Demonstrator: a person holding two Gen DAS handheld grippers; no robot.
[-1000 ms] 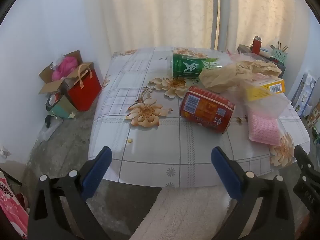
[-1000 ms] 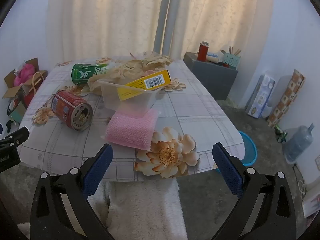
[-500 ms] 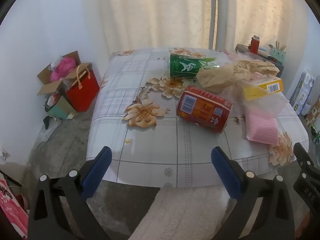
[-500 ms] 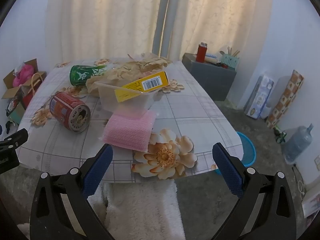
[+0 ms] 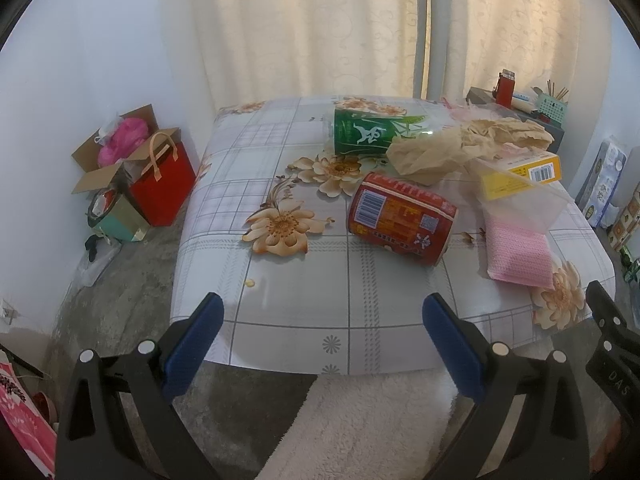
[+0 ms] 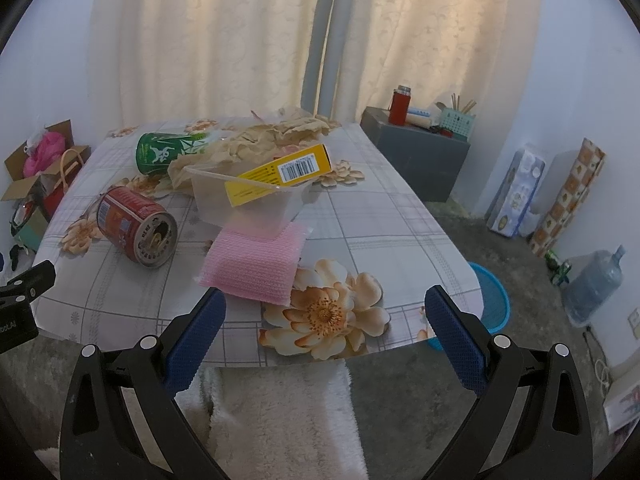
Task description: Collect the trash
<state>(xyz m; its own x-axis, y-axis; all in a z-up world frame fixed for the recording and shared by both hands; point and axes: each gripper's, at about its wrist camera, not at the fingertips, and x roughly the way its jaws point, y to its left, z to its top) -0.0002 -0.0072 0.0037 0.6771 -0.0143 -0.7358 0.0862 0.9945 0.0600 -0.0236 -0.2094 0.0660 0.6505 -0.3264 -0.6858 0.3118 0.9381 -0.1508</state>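
Both tools hung short of the near edge of the table [image 5: 280, 312], above a strip of fluffy white rug [image 5: 360, 432]. The left gripper [image 5: 322, 334] had its jaws spread wide and held nothing, its blue ribbed pads [image 5: 192, 344] set on black plastic arms. The right gripper [image 6: 325, 330] was equally wide and empty, its pads [image 6: 456, 344] showing a fine knurled grain.

The table wore a glossy vinyl cloth printed with grey checks and large beige flowers. On it the trash lay in a loose cluster well beyond both claws. A red can [image 5: 402, 224], a squat metal cylinder, lay on its side with its opened end turned toward the right camera [image 6: 136, 226]. Behind it lay a green can [image 5: 360, 134], also on its side. Crumpled brown paper [image 5: 460, 146], creased and matte, was heaped between the green can and a yellow box [image 6: 280, 174]. That cardboard box, barcode showing, rested tilted across a translucent plastic tub [image 6: 248, 208]. The tub's near edge sat on a flat pink pad [image 6: 254, 264] with a fine waffle texture, in clear wrap.

On the concrete floor to the right stood a round blue basin [image 6: 490, 300], partly hidden by the table corner
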